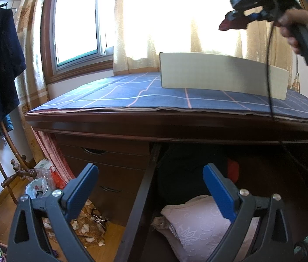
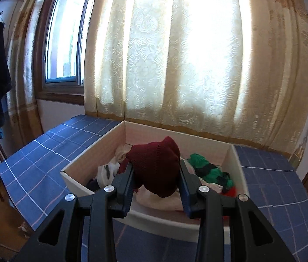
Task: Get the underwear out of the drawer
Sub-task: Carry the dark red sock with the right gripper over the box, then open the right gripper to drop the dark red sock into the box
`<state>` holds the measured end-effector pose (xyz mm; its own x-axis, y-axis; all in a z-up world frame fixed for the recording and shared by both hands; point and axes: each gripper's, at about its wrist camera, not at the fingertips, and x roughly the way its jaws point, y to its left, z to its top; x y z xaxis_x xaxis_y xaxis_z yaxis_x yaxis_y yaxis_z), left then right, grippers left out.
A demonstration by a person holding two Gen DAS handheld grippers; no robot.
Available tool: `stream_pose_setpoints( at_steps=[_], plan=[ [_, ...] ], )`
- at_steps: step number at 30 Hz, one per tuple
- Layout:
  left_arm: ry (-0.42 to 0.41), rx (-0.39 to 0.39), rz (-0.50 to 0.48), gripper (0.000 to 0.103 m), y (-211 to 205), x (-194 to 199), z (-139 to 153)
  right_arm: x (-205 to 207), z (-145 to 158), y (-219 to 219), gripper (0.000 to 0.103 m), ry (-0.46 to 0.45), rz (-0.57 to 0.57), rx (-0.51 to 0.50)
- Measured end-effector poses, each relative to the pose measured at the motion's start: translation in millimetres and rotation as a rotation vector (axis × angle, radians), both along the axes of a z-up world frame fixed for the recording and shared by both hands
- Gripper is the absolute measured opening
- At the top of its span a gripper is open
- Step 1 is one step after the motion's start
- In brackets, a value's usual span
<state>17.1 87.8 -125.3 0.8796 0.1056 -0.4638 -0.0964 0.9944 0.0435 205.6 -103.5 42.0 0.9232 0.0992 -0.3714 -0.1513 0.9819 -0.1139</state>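
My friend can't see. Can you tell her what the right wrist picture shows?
The right gripper holds a dark red garment above a white box with other clothes inside. The box sits on a blue checked cloth, with a sunlit cream curtain behind.

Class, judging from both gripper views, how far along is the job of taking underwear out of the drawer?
Done: several garments already lie in the white box on the checked cloth, among them a green one.
In hand: the right gripper holds a dark red garment over the box.
Left: the drawer stands open with a pale lace piece inside; the left gripper is open and holds nothing.
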Motion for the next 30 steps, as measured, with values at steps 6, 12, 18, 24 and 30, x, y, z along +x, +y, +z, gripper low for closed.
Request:
stream_pose_setpoints(
  at_steps=[6,12,18,24,30],
  plan=[
    [-0.002,-0.002,-0.008,0.098,0.5,-1.5,0.0,37.9,-10.3,20.1,0.039,0.051,0.007,0.025],
    [0.0,-0.009,-0.016,0.098,1.4,-1.2,-0.7,54.2,-14.7,32.7,0.039,0.074,0.003,0.029],
    [0.004,-0.015,-0.018,0.098,1.6,-1.9,-0.8,66.8,-11.7,39.6,0.039,0.077,-0.006,0.02],
    [0.008,-0.012,-0.015,0.098,0.8,-0.9,-0.7,90.4,-3.8,37.4,0.039,0.087,-0.036,0.023],
    [0.013,-0.014,-0.018,0.098,-0.2,-1.7,-0.9,119.7,-1.7,36.1,0.039,0.117,-0.073,0.008]
  ],
)
